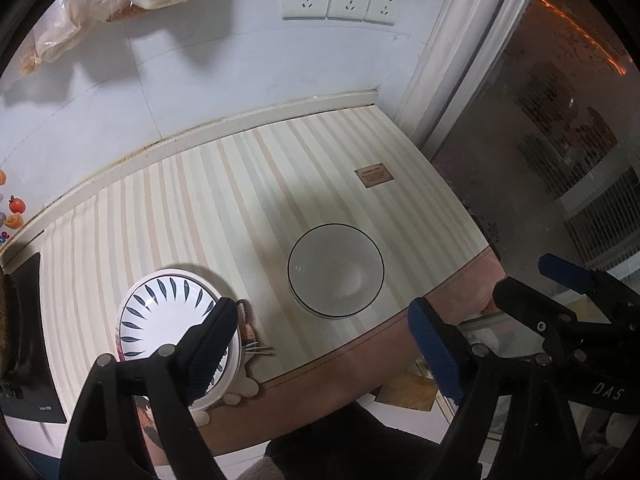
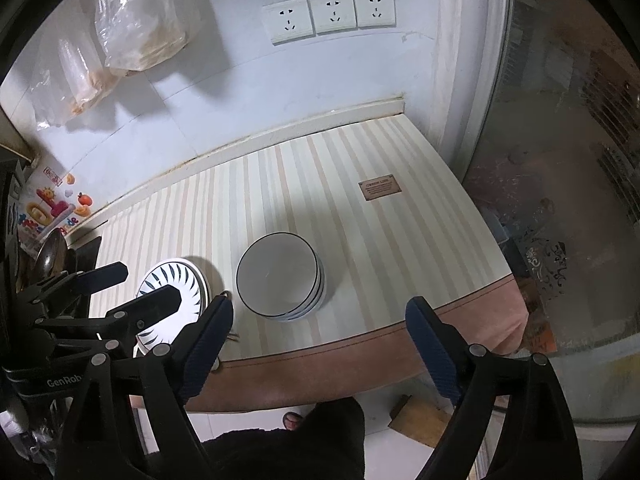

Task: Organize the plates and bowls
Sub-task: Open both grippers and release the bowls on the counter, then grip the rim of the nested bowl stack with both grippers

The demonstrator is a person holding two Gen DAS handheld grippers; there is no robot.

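Now both claws, left claw point(image 1: 320, 344) & right claw point(image 2: 320, 344), are held released, nothing gripped. Bowl stack point(image 2: 280, 276) & plates point(image 1: 160, 312) are set on worktop point(image 1: 200, 200) nr front edge; plates could be knocked off by a low claw pass.

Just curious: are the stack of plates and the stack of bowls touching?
Apart. The right wrist view shows a strip of striped tabletop between the plates and the bowls.

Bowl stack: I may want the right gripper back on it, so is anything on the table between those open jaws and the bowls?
Nothing visible. The right gripper hangs open above the table edge, with only bare striped tabletop between it and the bowl stack.
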